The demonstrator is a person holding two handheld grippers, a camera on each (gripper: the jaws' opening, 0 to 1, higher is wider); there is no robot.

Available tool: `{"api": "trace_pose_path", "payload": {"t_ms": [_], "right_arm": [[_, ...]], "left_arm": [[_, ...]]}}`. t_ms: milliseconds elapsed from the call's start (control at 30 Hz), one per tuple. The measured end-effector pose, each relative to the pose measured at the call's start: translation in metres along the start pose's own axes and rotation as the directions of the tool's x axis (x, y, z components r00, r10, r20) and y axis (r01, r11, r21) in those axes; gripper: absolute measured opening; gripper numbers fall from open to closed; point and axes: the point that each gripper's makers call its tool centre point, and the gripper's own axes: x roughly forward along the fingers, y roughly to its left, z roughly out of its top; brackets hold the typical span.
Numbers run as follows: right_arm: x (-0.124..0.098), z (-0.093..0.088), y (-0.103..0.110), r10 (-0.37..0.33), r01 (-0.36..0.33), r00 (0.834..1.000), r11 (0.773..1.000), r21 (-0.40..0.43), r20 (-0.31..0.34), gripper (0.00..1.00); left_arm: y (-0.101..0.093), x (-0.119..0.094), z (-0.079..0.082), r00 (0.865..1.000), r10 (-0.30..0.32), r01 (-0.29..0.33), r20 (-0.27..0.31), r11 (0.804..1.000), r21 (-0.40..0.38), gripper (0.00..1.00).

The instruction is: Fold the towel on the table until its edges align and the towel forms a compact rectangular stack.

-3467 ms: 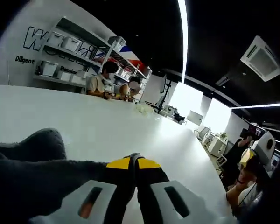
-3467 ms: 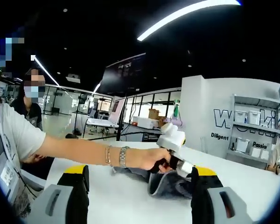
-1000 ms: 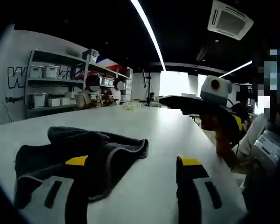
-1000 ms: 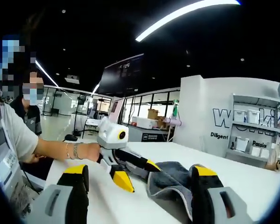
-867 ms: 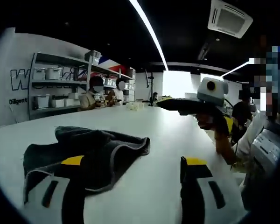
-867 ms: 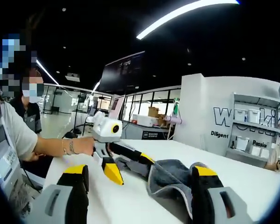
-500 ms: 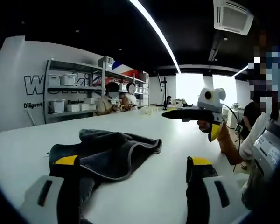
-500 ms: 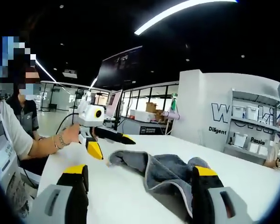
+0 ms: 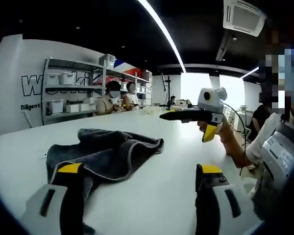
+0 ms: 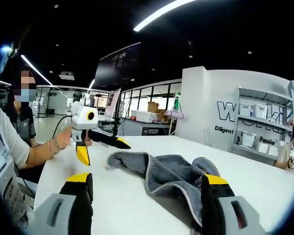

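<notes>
Towel (image 9: 108, 154), dark grey and loosely bunched, lies on the white table (image 9: 157, 191) between the two grippers, touched by neither. Left gripper (image 9: 137, 174) and right gripper (image 10: 147, 183) both hold their jaws wide apart, empty. Judged next step: pinch two adjacent corners, lift evenly, lay edge upon edge.

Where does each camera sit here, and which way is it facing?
Left gripper view: rides the left gripper, low over the white table, facing the crumpled grey towel and shelves; right gripper and its hand enter from the right.
Right gripper view: rides the right gripper, facing the same towel from the opposite side; left gripper and forearm show.
Shared: towel, table, each other's open gripper.
</notes>
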Motion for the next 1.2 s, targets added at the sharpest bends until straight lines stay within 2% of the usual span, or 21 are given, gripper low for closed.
{"api": "trace_pose_path", "payload": {"t_ms": [167,433,633,900,1200], "right_arm": [[-0.001,0.002,0.000,0.001,-0.001,1.000,1.000,-0.001,0.003,0.96],[0.005,-0.005,0.010,0.029,-0.030,0.999,0.999,-0.027,-0.034,0.96],[0.005,-0.009,0.008,0.032,-0.033,0.998,0.999,-0.020,-0.052,0.96],[0.000,-0.002,0.001,0.020,-0.021,0.999,1.000,-0.010,-0.032,0.96],[-0.001,-0.004,-0.003,0.016,-0.016,0.999,1.000,-0.003,-0.037,0.96]], "left_arm": [[0.008,0.000,-0.002,1.000,0.015,-0.015,-0.004,1.000,-0.019,0.98],[0.006,0.002,-0.007,0.999,-0.002,0.002,-0.034,1.000,-0.003,0.98],[0.008,0.004,-0.011,0.998,-0.005,0.004,-0.055,1.000,-0.015,0.97],[0.009,0.003,-0.005,0.999,-0.010,0.009,-0.035,0.999,-0.036,0.97],[0.002,0.006,-0.003,1.000,-0.015,0.014,-0.025,0.999,-0.044,0.96]]}}
